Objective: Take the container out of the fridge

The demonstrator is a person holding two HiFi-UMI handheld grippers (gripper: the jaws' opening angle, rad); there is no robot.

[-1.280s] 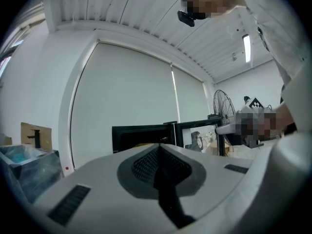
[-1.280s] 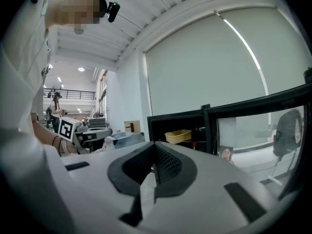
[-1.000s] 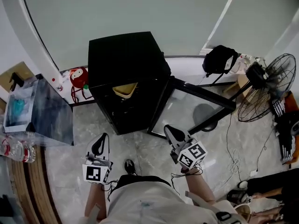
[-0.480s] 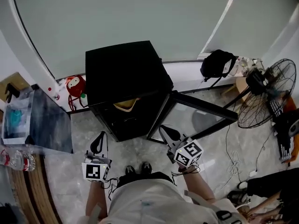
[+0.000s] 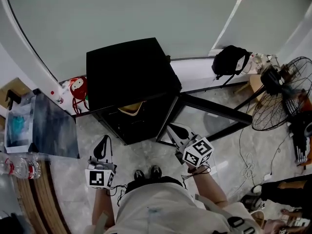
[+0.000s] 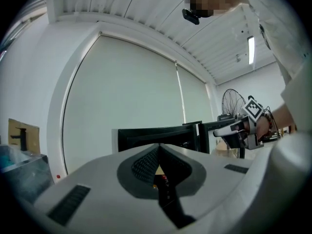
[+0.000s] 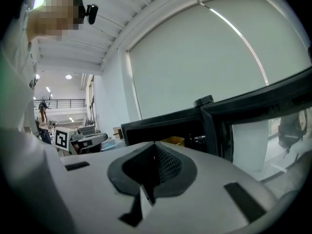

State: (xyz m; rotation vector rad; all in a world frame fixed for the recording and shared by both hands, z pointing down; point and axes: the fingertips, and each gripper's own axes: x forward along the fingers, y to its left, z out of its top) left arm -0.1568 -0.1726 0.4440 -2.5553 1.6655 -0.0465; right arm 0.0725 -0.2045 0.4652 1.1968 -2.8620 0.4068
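A black mini fridge (image 5: 129, 72) stands on the floor with its glass door (image 5: 204, 112) swung open to the right. Inside, on an upper shelf, sits a yellowish container (image 5: 130, 109), also seen in the right gripper view as a container (image 7: 173, 140) just past the jaws. My left gripper (image 5: 102, 147) is held level in front of the fridge's left half, shut and empty. My right gripper (image 5: 173, 129) points at the gap between fridge and door, shut with nothing in it. Both stand apart from the container.
A standing fan (image 5: 280, 94) and a black bag (image 5: 229, 60) are at the right, with cables (image 5: 246, 167) on the floor. A red toy (image 5: 78, 87) lies left of the fridge. A clear box (image 5: 19, 126) and bottles (image 5: 19, 167) sit on a table at far left.
Both grippers have moved forward, closer to the fridge front, the right one nearing the open door's lower edge. The person's feet have come together. Both pairs of jaws stayed shut.
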